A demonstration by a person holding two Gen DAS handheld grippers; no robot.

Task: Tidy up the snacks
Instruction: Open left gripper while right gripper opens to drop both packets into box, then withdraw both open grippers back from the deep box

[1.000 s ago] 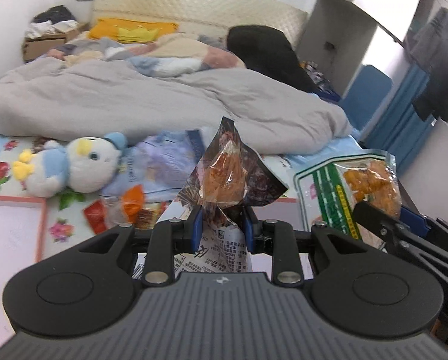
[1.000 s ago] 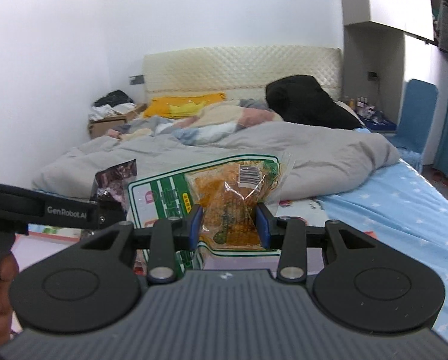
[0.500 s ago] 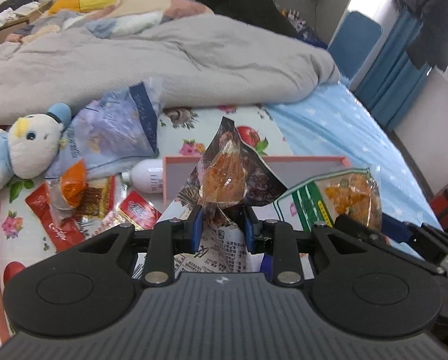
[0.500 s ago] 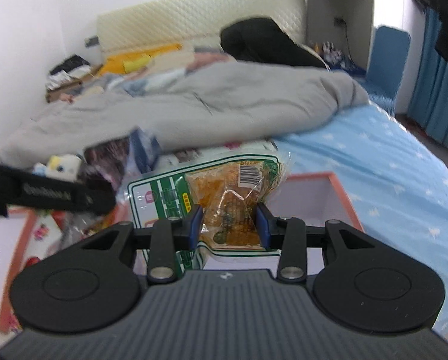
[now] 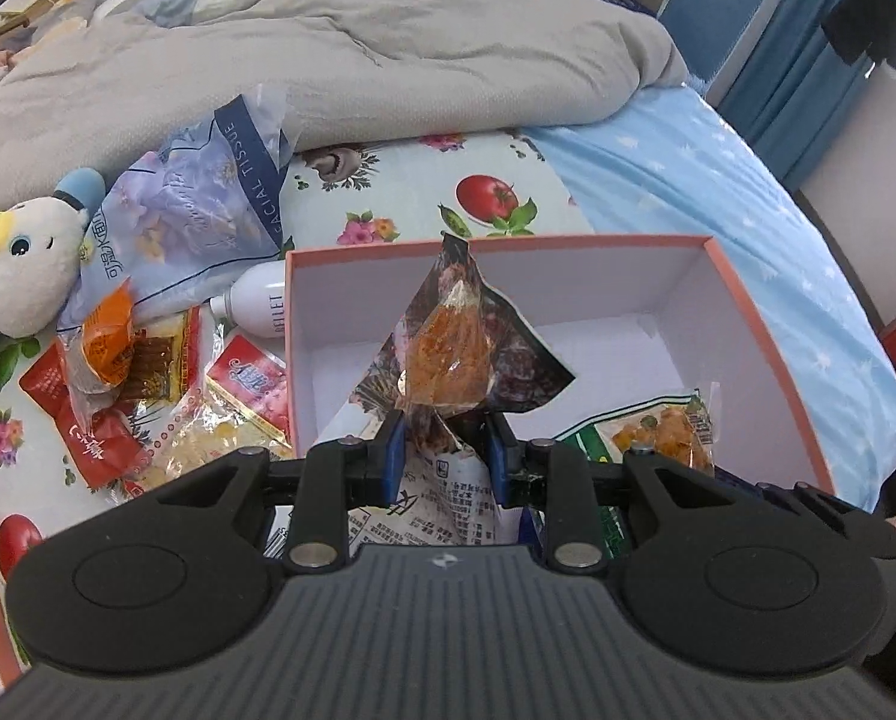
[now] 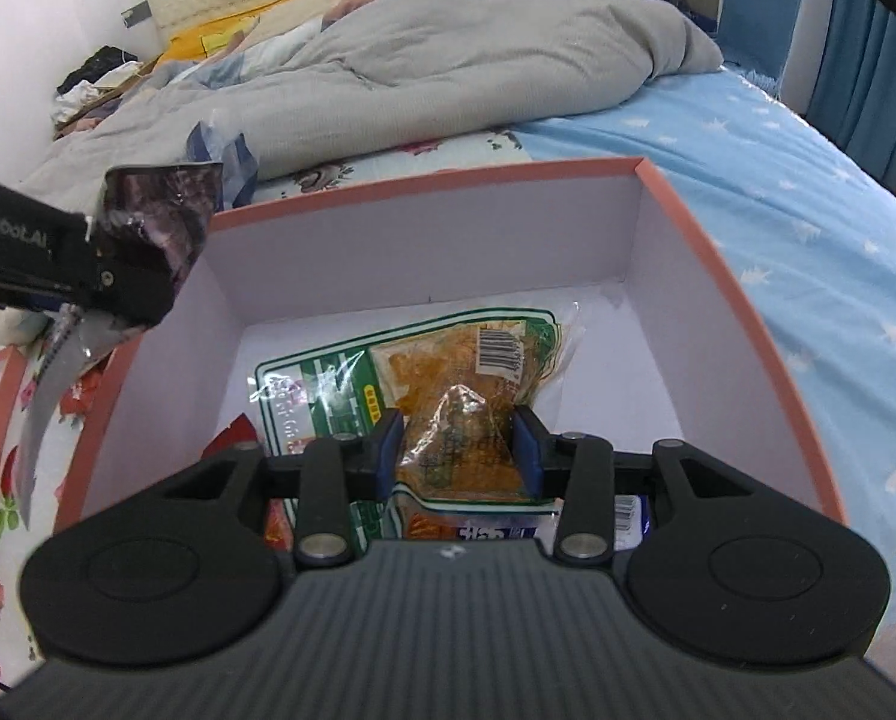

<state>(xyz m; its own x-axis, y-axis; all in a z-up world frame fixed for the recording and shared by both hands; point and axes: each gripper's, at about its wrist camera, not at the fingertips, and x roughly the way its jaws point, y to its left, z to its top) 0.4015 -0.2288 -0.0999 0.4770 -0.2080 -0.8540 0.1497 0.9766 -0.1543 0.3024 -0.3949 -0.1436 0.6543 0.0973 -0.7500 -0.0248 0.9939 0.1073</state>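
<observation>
You can read "FACIAL TISSUE" on the dark band of the tissue pack at ten o'clock. The white bottle beside it shows letters too blurred to read. At nine o'clock, the left gripper arm reads "nRobot.AI".

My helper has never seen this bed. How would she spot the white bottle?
Find the pink-rimmed white cardboard box on the floral sheet. Against its outer left wall lies the small white plastic bottle, below the blue facial tissue pack. It alone is rigid and round; its neighbours are flat crinkly packets.
</observation>
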